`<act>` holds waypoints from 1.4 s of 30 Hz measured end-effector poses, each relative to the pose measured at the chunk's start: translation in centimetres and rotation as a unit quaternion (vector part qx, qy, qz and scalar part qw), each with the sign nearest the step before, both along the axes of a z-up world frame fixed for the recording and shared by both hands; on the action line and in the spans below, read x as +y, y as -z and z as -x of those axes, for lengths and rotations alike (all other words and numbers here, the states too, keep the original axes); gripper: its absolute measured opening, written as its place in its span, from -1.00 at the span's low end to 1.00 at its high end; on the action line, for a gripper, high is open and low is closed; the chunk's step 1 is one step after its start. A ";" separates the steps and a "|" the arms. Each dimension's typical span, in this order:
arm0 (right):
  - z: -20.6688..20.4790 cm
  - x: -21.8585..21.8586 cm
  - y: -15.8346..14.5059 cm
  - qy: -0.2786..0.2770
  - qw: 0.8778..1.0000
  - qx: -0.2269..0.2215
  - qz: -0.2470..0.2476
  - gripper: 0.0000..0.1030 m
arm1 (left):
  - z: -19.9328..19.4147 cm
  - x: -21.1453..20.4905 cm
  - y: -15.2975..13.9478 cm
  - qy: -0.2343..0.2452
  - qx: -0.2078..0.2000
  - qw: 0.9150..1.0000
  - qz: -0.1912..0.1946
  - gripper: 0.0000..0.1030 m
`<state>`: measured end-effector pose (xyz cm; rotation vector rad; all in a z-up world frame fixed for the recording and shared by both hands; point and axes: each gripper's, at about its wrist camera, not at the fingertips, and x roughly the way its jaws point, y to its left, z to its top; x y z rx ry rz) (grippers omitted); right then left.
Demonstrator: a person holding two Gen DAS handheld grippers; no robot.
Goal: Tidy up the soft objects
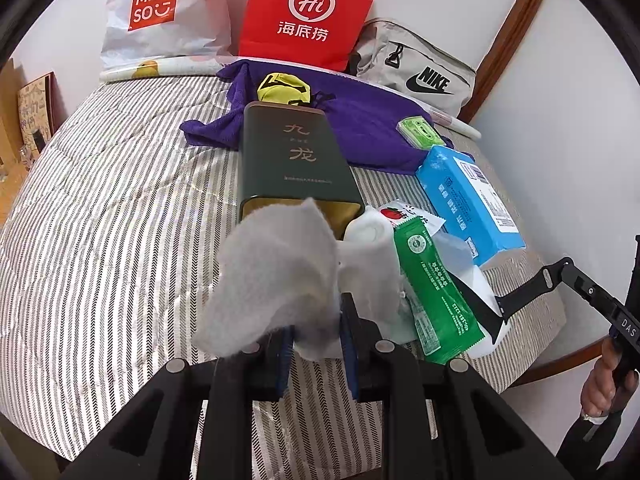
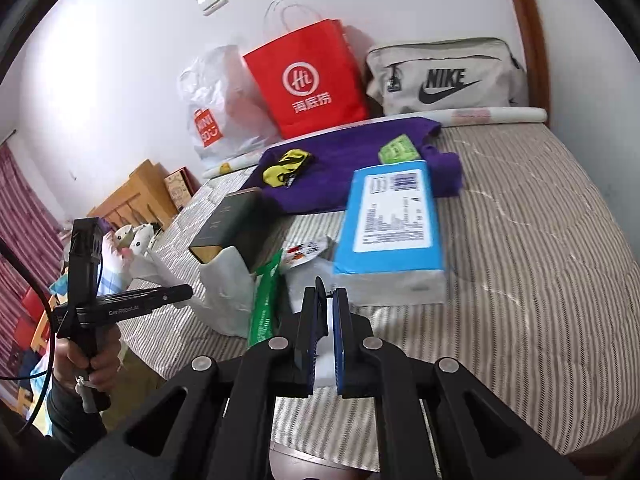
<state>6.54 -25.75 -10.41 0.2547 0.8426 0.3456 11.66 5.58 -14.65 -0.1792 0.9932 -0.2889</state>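
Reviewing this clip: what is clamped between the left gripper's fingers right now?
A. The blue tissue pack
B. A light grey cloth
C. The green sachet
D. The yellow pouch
B: in the left wrist view the left gripper is closed on the light grey cloth, which bunches up above its pads, in front of the dark green tin.

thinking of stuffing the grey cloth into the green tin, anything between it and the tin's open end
Nothing visible. The cloth in the left gripper hangs right before the open end of the tin, hiding part of it; a white roll lies just right of the opening.
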 end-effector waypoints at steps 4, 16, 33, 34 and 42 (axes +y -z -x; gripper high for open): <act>0.2 -0.9 0.4 0.017 1.000 0.002 0.022 -0.86 | -0.1 0.2 0.3 -0.005 0.004 1.000 -0.005 -0.61; -0.7 -3.5 2.0 0.040 0.999 0.026 0.016 -0.86 | -0.6 0.6 -1.1 -0.026 0.007 1.000 -0.010 -0.61; -4.4 -3.1 -3.3 0.007 1.000 -0.013 0.009 -0.86 | -4.6 -0.7 -6.0 -0.027 -0.019 0.999 -0.018 -0.61; -4.8 -2.9 -3.6 0.003 1.000 -0.017 0.012 -0.86 | -5.0 -0.6 -6.2 -0.028 -0.019 0.999 -0.016 -0.61; -8.6 -1.6 -5.9 -0.016 0.999 -0.042 0.020 -0.86 | -8.1 0.0 -6.8 -0.033 -0.014 0.999 -0.013 -0.61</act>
